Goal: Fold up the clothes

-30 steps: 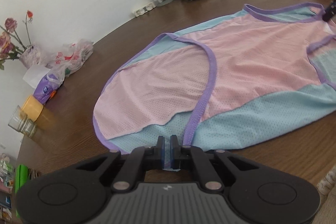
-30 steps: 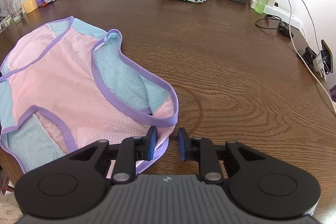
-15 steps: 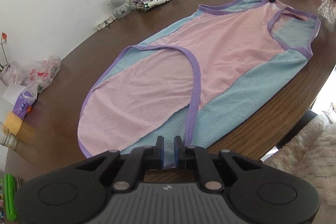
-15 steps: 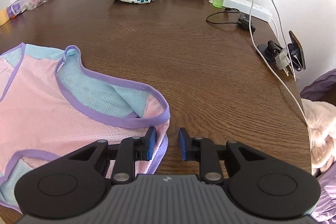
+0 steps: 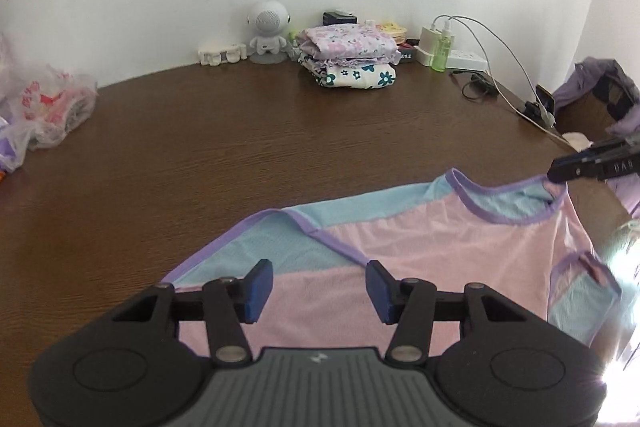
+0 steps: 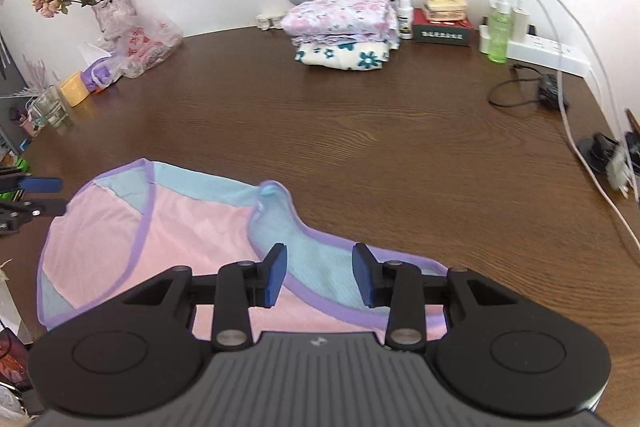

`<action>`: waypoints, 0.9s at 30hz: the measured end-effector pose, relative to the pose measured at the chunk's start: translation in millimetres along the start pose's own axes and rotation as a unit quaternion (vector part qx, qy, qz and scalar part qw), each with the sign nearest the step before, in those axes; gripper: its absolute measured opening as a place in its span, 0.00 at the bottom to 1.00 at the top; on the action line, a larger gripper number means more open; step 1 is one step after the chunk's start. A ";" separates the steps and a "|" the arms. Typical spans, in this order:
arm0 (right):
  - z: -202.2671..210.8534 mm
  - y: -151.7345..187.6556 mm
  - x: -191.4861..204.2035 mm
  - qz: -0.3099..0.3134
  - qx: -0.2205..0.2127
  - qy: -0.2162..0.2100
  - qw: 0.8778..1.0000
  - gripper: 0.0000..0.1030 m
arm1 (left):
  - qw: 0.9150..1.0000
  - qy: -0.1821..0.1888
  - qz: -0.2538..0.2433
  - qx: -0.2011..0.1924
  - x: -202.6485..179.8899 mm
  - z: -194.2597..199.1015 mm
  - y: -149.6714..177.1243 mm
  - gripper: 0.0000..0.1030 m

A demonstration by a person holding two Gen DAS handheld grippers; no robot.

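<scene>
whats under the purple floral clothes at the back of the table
The purple floral clothes lie on a folded white cloth with teal flowers, which rests on the table. Only the white cloth's front edge shows; anything between the layers is covered.

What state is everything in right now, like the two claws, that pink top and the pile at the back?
Left gripper: open, empty, over the top.
Right gripper: open, empty.
Pink top: lying flat, not held.
Pile of clothes: folded, stacked.
Charger: plugged into the power strip.

We read "DAS" on the right gripper [image 5: 592, 167] at the frame edge, dark box [image 6: 441, 30] label too blurred for us.
</scene>
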State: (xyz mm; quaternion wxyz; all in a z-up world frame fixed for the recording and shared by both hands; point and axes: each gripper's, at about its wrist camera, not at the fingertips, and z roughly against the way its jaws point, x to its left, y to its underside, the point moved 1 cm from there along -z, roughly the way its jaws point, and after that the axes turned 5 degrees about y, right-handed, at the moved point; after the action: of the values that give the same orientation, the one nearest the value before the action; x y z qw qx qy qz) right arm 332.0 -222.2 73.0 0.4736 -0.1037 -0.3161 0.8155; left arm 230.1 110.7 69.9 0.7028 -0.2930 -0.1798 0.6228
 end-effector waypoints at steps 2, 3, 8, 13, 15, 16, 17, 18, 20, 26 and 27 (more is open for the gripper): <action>-20.4 -14.8 17.4 0.007 0.014 -0.012 1.000 0.35 | 1.000 0.014 0.024 0.014 10.1 -23.1 -15.8 0.42; -31.8 -20.4 24.3 0.008 0.022 -0.016 1.000 0.35 | 0.999 0.021 0.036 0.020 15.1 -34.6 -23.7 0.36; -80.3 -38.1 43.4 -0.008 0.053 -0.022 0.998 0.35 | 0.993 0.053 0.092 0.052 38.7 -89.0 -59.4 0.29; -110.1 -42.5 46.4 -0.024 0.072 -0.036 0.996 0.31 | 0.988 0.072 0.124 0.062 50.4 -108.1 -61.9 0.28; -117.4 -42.9 45.4 -0.036 0.079 -0.043 0.995 0.24 | 0.987 0.075 0.130 0.059 53.4 -109.4 -62.2 0.23; -120.8 -43.1 44.7 -0.042 0.082 -0.046 0.995 0.21 | 0.987 0.076 0.132 0.055 54.6 -109.8 -62.2 0.19; -123.4 -43.3 43.4 -0.048 0.083 -0.049 0.994 0.14 | 0.987 0.076 0.131 0.052 55.4 -110.4 -61.8 0.04; -124.0 -43.4 41.0 -0.054 0.080 -0.051 0.994 0.07 | 0.988 0.075 0.128 0.048 55.3 -111.2 -61.3 0.01; -124.7 -43.4 35.7 -0.066 0.074 -0.053 0.994 0.03 | 0.990 0.065 0.120 0.038 54.2 -109.8 -58.7 0.00; -122.6 -40.5 13.8 -0.103 0.061 -0.057 0.991 0.02 | 0.990 0.049 0.132 0.021 60.0 -106.8 -51.6 0.00; -123.6 -39.6 12.0 -0.106 0.060 -0.057 0.991 0.02 | 0.990 0.048 0.135 0.019 60.3 -106.9 -51.3 0.00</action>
State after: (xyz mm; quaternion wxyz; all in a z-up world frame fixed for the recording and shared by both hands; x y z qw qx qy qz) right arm 411.5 -146.6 2.6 0.5437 0.0053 -0.3021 0.7830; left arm 345.2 147.1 14.1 0.6259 -0.3304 -0.0928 0.7003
